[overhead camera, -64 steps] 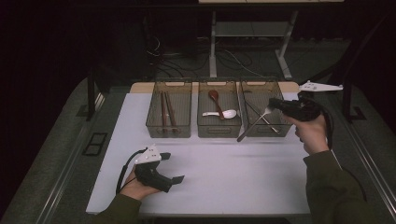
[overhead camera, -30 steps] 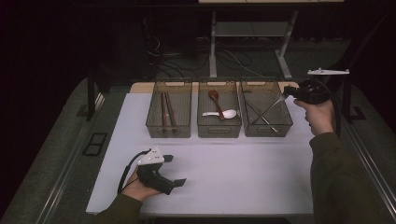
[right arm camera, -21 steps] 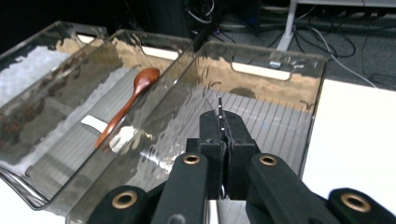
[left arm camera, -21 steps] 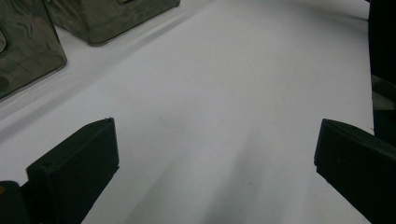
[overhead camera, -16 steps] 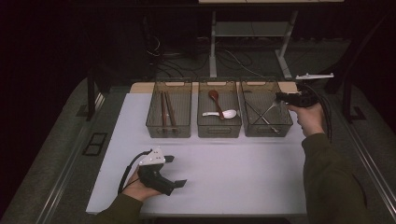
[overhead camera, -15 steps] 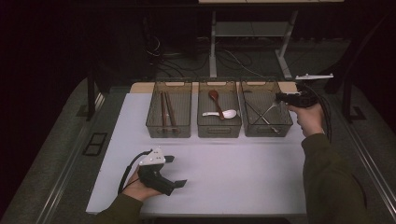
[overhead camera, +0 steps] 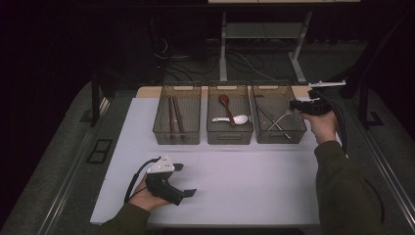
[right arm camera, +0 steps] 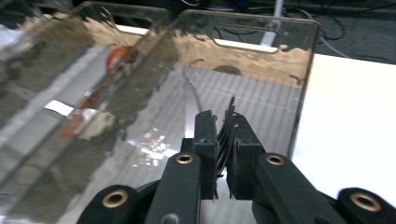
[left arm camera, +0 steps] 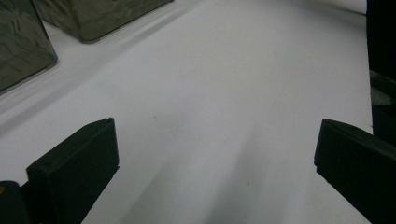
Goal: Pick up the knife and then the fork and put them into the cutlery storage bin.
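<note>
My right gripper (overhead camera: 293,105) hovers at the right rim of the right-hand clear bin (overhead camera: 281,138). It is shut on the head of a metal fork (right arm camera: 226,126), whose tines stand between the pads. Its jaws have just been opening a little with the fork still between them. The fork's handle (overhead camera: 278,120) slants down into that bin, where another metal utensil (overhead camera: 264,116) lies. My left gripper (overhead camera: 185,179) rests on the white table (left arm camera: 224,84) near the front edge, with its jaws wide open and nothing between them.
Three clear bins stand in a row at the back of the table. The left bin holds dark chopsticks (overhead camera: 173,117). In the middle bin lie a wooden spoon (overhead camera: 225,102) and a white spoon (overhead camera: 234,119). A cable trails from the right gripper.
My right hand has sunk and come left toward the right bin, so the fork's handle now slants down inside it. The left hand has kept still.
</note>
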